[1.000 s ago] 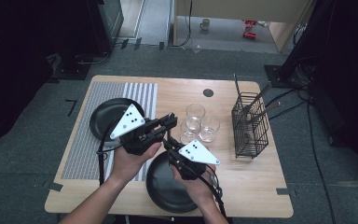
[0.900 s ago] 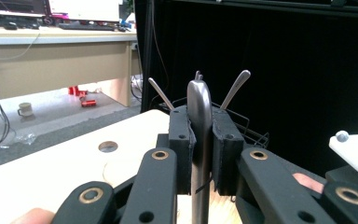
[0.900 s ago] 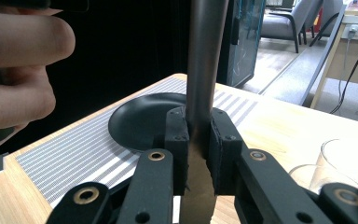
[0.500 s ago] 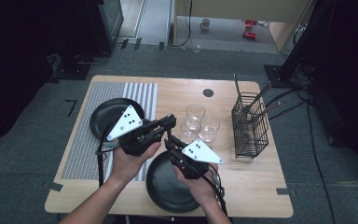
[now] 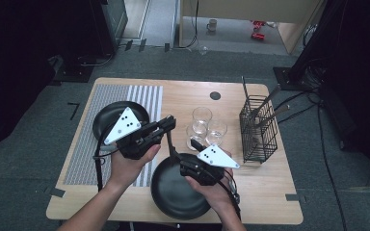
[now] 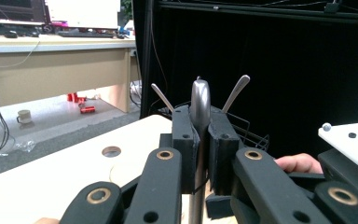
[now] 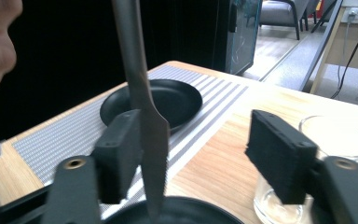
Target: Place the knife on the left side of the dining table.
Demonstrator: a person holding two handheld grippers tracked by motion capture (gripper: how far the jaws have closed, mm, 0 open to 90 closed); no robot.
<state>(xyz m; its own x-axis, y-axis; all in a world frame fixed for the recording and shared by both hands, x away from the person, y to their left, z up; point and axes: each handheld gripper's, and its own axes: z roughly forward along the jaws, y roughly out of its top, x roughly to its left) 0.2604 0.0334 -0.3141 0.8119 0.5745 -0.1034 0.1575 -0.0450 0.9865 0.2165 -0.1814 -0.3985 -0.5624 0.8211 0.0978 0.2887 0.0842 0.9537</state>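
Nearest to us, the near black plate [image 5: 180, 190] lies at the front edge of the counter [image 5: 270, 192]. Our right gripper [image 5: 191, 157] hangs over its rim. Its jaws have just been opening and now stand released: in the right gripper view the knife [image 7: 142, 107] lies against one pad while the other pad stands well apart from it.

The knife hangs upright, blade down, its tip just above the near black plate. Our left gripper [image 5: 166, 126] is clenched on the handle, and in the left gripper view the handle end [image 6: 199, 100] rises between the two pressed pads. We judge this to be a hand-over: the left gripper carries the weight, so the right may let go without dropping the utensil.

Behind the knife stand three glasses [image 5: 202, 126], clustered mid-counter. To their left, the far black plate [image 5: 107, 119] rests on the striped mat [image 5: 147, 96]. To their right, the wire caddy [image 5: 257, 127] holds further utensils upright, a likely destination.
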